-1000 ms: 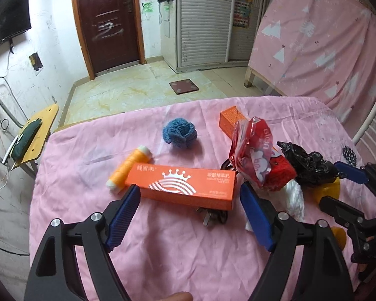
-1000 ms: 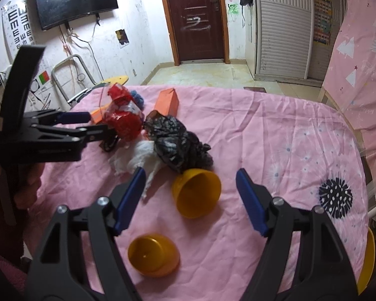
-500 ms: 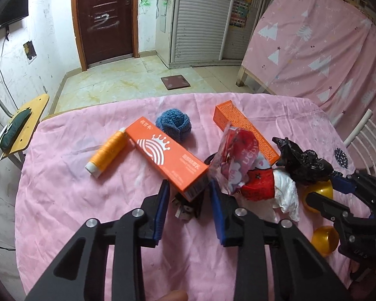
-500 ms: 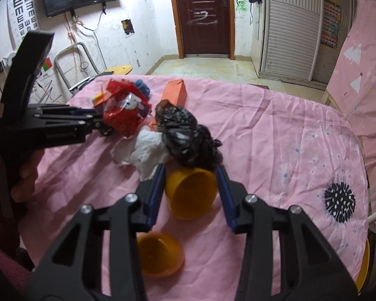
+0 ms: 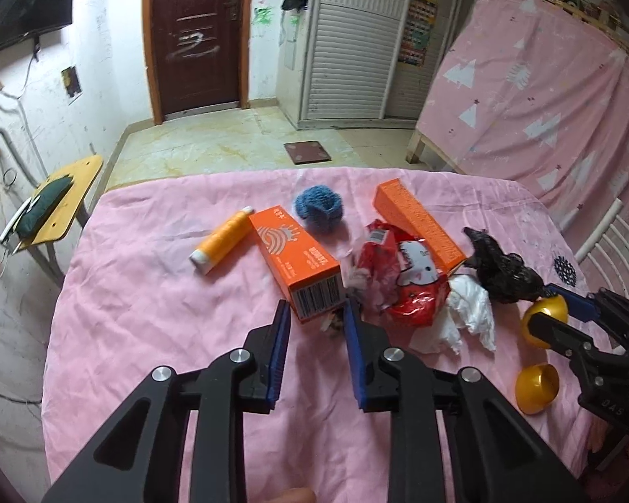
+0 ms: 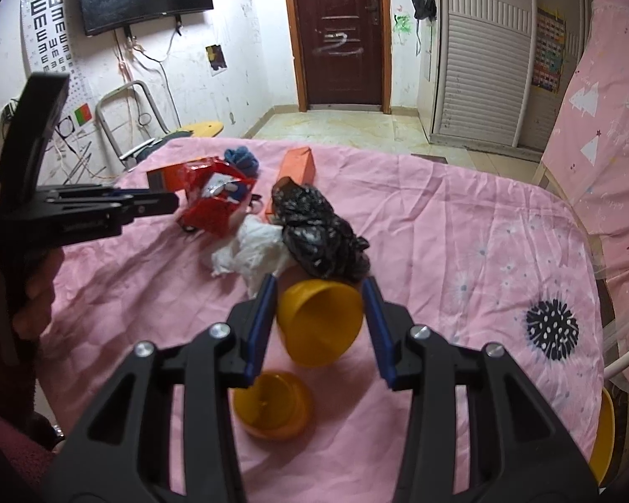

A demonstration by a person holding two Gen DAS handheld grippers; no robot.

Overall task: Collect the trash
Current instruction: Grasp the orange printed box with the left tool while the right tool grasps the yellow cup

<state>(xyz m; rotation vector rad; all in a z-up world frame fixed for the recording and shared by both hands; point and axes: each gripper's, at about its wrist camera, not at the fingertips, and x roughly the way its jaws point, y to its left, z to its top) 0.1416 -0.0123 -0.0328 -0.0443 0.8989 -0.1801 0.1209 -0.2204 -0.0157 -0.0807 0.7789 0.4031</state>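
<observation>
On the pink tablecloth (image 5: 146, 335) lies an orange carton (image 5: 302, 264), its barcode end toward me. My left gripper (image 5: 316, 308) is closing on that end, and the blue pads touch both sides of it. To its right are a red snack wrapper (image 5: 406, 289), white crumpled plastic (image 5: 469, 314) and a black bag (image 5: 503, 272). My right gripper (image 6: 318, 283) is shut on a yellow half-shell (image 6: 318, 322), whose open mouth faces me. A second yellow half-shell (image 6: 272, 406) lies below it on the cloth.
A second orange carton (image 5: 415, 218), a blue yarn ball (image 5: 318, 207) and an orange thread spool (image 5: 224, 245) lie farther back. A yellow-seated chair (image 5: 58, 205) stands off the table's left edge, and a white chair (image 5: 608, 243) off its right.
Both grippers went from wide open to closed: the left around the carton's end, the right around the yellow half-shell. The carton turned from crosswise to end-on.
</observation>
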